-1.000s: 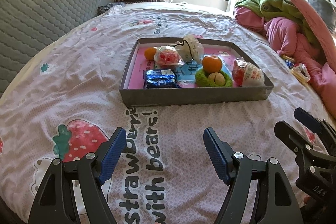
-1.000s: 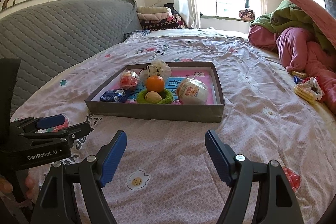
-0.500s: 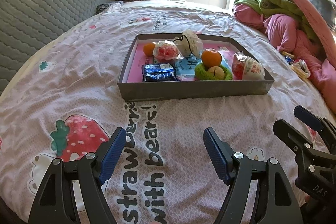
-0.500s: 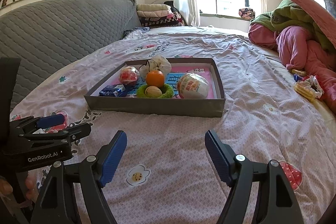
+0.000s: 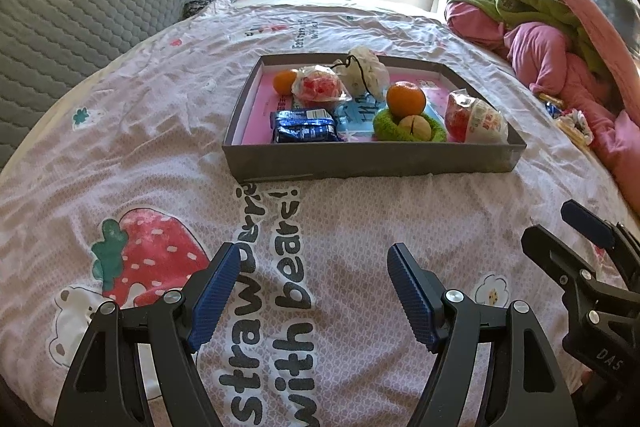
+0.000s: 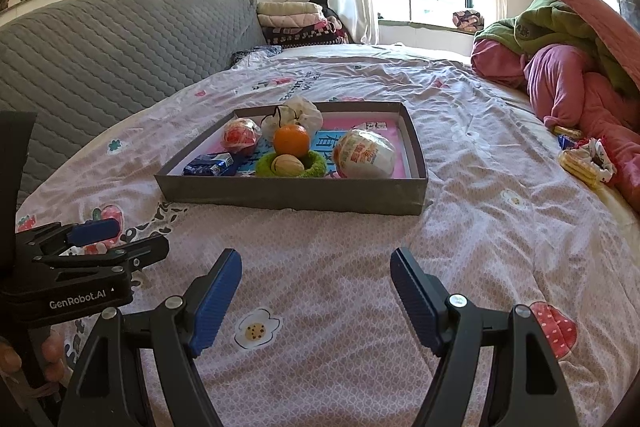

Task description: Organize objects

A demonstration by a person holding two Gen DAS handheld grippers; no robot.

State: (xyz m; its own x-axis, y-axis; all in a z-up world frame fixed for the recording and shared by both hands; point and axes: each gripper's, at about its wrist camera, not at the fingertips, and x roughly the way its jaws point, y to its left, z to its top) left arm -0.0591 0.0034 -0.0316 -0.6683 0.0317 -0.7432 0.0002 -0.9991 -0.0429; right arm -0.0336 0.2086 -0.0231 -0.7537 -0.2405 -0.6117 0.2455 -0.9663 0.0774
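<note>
A: Where did the tray [image 5: 372, 163] sit?
B: Mid-bed, well ahead of both released, empty grippers: left gripper [image 5: 314, 291], right gripper [image 6: 316, 293].
A: Nearer hand?
B: I couldn't tell; its long axis ran crosswise.

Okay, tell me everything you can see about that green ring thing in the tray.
The green ring looks like a soft, fuzzy, bright green loop, perhaps a scrunchie, lying flat on the pink floor of the grey tray, near its front wall. A pale round nut-like thing sits in its hollow. An orange rests against its far edge. A wrapped egg-shaped packet lies to its right. Neither gripper touches it.
</note>
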